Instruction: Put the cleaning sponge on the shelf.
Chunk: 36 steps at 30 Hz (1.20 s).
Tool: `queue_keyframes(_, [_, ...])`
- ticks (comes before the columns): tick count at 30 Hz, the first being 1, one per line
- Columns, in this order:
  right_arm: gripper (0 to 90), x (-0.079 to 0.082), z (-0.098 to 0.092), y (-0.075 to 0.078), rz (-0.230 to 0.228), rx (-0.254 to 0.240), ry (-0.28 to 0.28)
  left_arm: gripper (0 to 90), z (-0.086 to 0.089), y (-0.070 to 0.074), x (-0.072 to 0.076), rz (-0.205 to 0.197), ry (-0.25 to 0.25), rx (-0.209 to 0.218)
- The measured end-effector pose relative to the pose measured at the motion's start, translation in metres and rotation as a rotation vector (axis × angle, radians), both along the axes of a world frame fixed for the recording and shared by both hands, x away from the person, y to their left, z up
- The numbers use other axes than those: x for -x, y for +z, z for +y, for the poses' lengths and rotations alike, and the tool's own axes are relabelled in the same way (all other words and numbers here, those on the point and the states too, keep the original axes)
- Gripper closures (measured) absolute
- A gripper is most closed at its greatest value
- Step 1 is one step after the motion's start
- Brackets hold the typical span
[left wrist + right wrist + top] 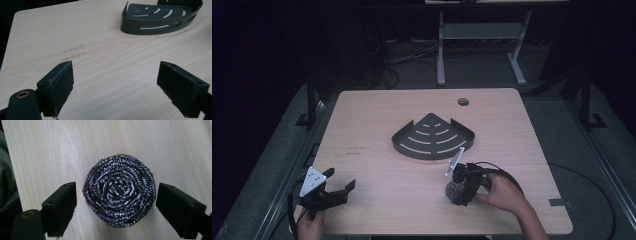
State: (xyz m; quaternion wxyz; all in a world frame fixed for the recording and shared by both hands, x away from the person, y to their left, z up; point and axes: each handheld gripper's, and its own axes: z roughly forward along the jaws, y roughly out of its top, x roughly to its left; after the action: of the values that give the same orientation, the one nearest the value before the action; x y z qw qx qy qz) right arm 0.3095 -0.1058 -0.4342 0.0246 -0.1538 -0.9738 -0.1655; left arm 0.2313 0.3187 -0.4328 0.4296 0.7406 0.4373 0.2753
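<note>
A round steel-wool scourer [119,191] lies flat on the light wooden table [372,120], toward the front right [454,191]. My right gripper [117,196] points down over it, one black jaw on each side of the scourer. A thin gap shows at the left pad and the right pad sits at the scourer's edge, so the gripper is open. A hand holds this gripper [460,193] from the right. My left gripper [341,178] rests near the front left corner, open with nothing between its pads [62,85]. A dark slotted corner shelf [432,154] sits mid-table, also in the left gripper view [155,26].
A round cable hole [463,102] is in the tabletop at the back right. Faint marks [75,50] show on the wood ahead of the left gripper. A white desk frame [441,50] and cables stand on the floor behind the table.
</note>
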Motion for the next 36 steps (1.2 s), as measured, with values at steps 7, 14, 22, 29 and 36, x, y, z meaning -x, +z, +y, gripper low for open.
queue_keyframes(7, [21.6, -0.001, 0.006, 0.001, -0.02, 0.035, 0.016, 13.2, 0.0, 0.0, 0.0, -0.002, 0.002, 0.002])
queue_keyframes(14, [27.4, -0.002, 0.009, -0.001, -0.029, 0.064, 0.029, 13.3, 0.0, 0.0, 0.0, -0.002, 0.002, 0.002])
queue_keyframes(22, [31.1, 0.0, 0.012, 0.0, -0.042, 0.073, 0.052, 13.2, 0.0, 0.0, 0.001, -0.001, -0.001, -0.001])
queue_keyframes(29, [31.5, 0.0, 0.009, 0.003, -0.038, 0.052, 0.049, 13.3, 0.0, 0.0, 0.0, -0.001, 0.001, 0.002])
queue_keyframes(36, [31.4, -0.001, 0.005, 0.009, -0.026, 0.015, 0.044, 13.3, 0.0, 0.0, 0.001, -0.001, 0.001, 0.001])
